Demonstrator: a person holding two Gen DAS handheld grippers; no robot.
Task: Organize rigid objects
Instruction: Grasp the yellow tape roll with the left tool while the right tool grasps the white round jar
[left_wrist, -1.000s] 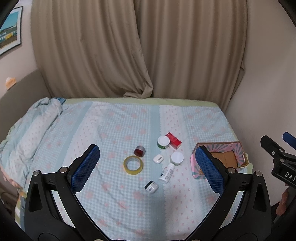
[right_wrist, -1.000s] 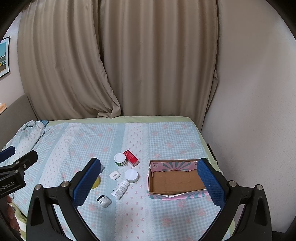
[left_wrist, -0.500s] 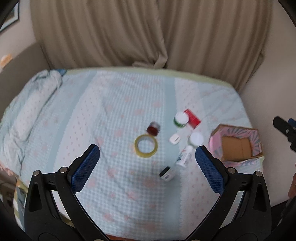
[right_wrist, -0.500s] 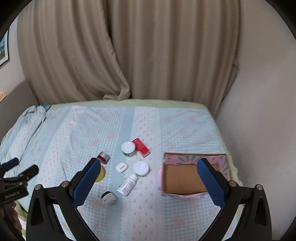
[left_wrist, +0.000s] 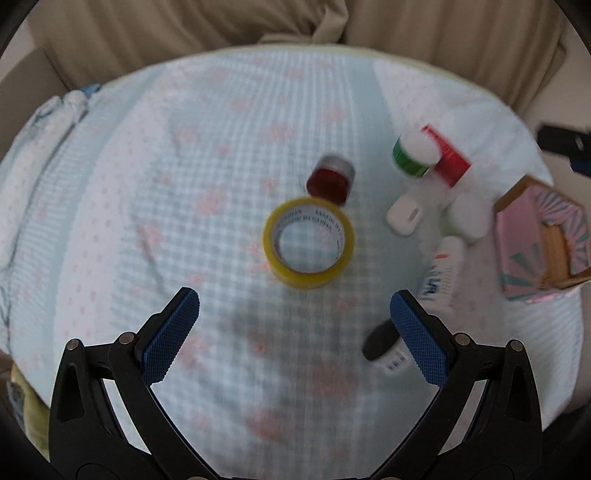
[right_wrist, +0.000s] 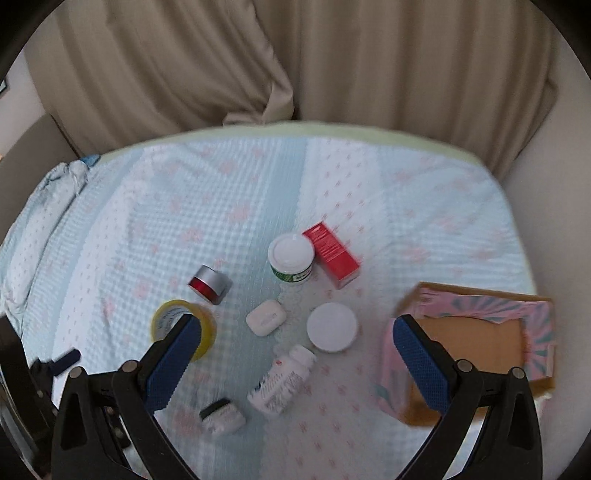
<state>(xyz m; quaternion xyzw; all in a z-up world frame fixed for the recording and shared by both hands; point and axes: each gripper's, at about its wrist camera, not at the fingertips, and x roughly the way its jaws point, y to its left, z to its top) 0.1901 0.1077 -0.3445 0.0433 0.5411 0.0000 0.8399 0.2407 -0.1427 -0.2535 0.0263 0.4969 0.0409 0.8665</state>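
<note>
Frankly, with my left claw gaping wide and empty above the yellow ring-shaped roll of tape lying flat on the soft quilted bed, a careless descent could knock the touching red-and-silver jar rolling.

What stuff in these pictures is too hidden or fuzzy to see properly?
- Tape roll: right wrist view, its near side is behind the right gripper's finger.
- Small black-capped jar: left wrist view, blurred and partly behind the left gripper's finger.
- Box: right wrist view, near corner covered by a finger.
- Bottle label: left wrist view, blurred, unreadable.
</note>
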